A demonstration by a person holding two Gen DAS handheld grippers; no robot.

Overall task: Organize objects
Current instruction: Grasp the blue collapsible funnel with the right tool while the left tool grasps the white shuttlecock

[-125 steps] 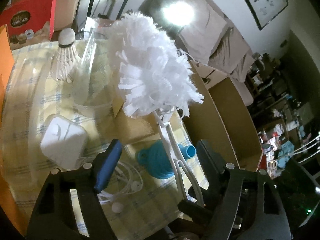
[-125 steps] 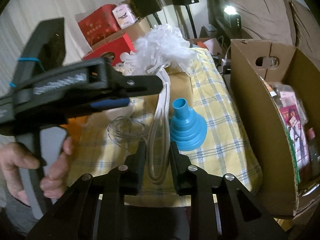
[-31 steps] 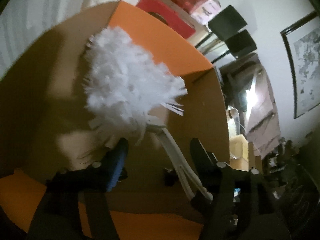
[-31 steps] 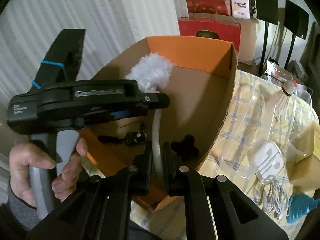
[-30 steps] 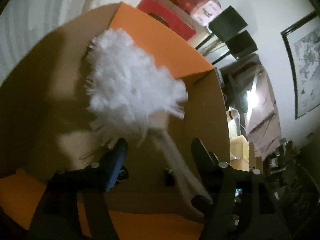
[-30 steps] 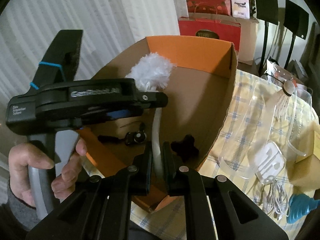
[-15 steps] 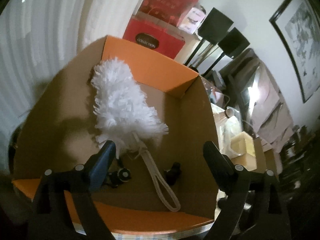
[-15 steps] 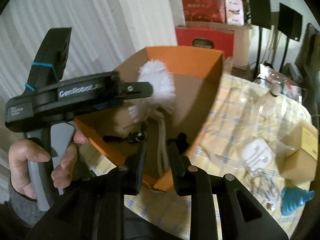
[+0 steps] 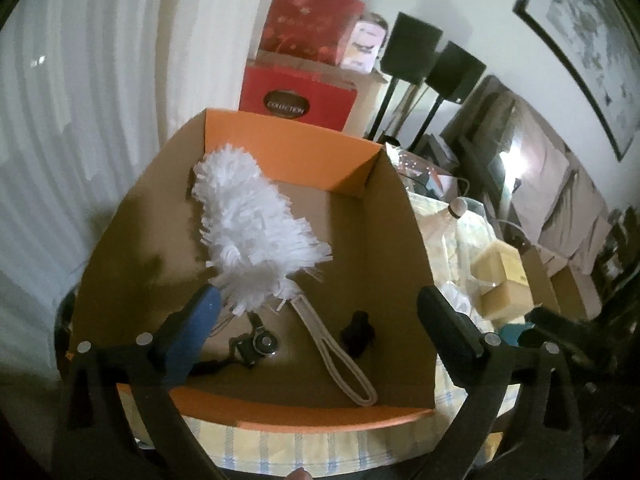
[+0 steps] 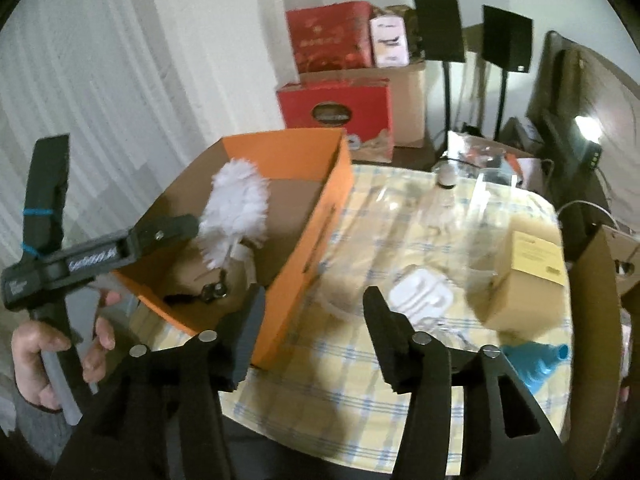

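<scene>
The white duster (image 9: 256,232) lies inside the orange cardboard box (image 9: 288,148), its fluffy head toward the far wall and its looped handle toward the near wall. Beside the handle, on the floor of the box, lie a small black clip-like piece (image 9: 358,332) and a small round black-and-silver gadget on a strap (image 9: 260,346) — what it is exactly I cannot tell.

The left gripper (image 9: 316,320) hangs above the near edge of the box; its jaws have just been opening and stand wide apart, with nothing pressed between them. The right gripper (image 10: 314,320) is over the yellow checked tablecloth (image 10: 360,216), just beside the outer wall of the box; its jaws have also just been opening and are empty. From the right wrist view the left gripper's body shows white lettering, but it is too blurred to read, and a hand (image 10: 60,356) holds its handle.

Behind the box stands a red carton (image 9: 298,98) with a dark oval label reading "COLLECTION". On the table lie a white charger-like case (image 10: 420,294), a tan box with a yellow label (image 10: 524,276), a blue funnel (image 10: 536,362) and clear plastic packaging (image 10: 452,204).
</scene>
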